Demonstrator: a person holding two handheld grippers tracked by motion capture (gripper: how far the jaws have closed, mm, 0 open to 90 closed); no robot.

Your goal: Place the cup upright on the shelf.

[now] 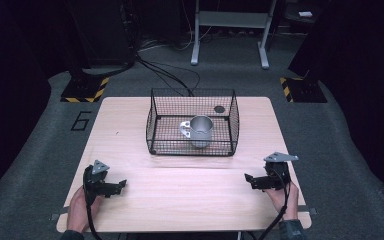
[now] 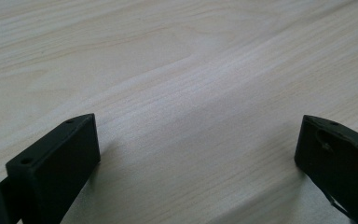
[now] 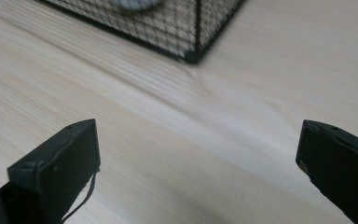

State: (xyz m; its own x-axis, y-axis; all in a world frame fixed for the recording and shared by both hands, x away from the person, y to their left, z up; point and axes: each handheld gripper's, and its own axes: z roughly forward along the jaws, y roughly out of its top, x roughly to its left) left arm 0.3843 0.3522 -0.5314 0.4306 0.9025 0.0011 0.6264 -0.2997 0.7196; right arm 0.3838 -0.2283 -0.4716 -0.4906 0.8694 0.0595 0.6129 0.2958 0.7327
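A black wire basket (image 1: 152, 120) stands at the middle back of the wooden table (image 1: 130, 150). Inside it a metal mug (image 1: 200, 131) stands upright, its handle to the left. My left gripper (image 1: 120, 185) rests low near the table's front left, held by a hand, jaws wide open with bare wood between them (image 2: 198, 140). My right gripper (image 1: 249, 178) sits at the front right, also open and holding nothing (image 3: 198, 140). In the right gripper view a corner of the basket (image 3: 193, 51) shows ahead, with the mug's base (image 3: 133, 3) blurred at the top edge.
A small dark round spot (image 1: 219, 108) lies on the table behind the basket. Beyond the table are a grey carpet with cables (image 1: 170, 75), a white frame's legs (image 1: 230, 35) and two yellow-black striped floor plates (image 1: 85, 90). Bare wood lies between the grippers.
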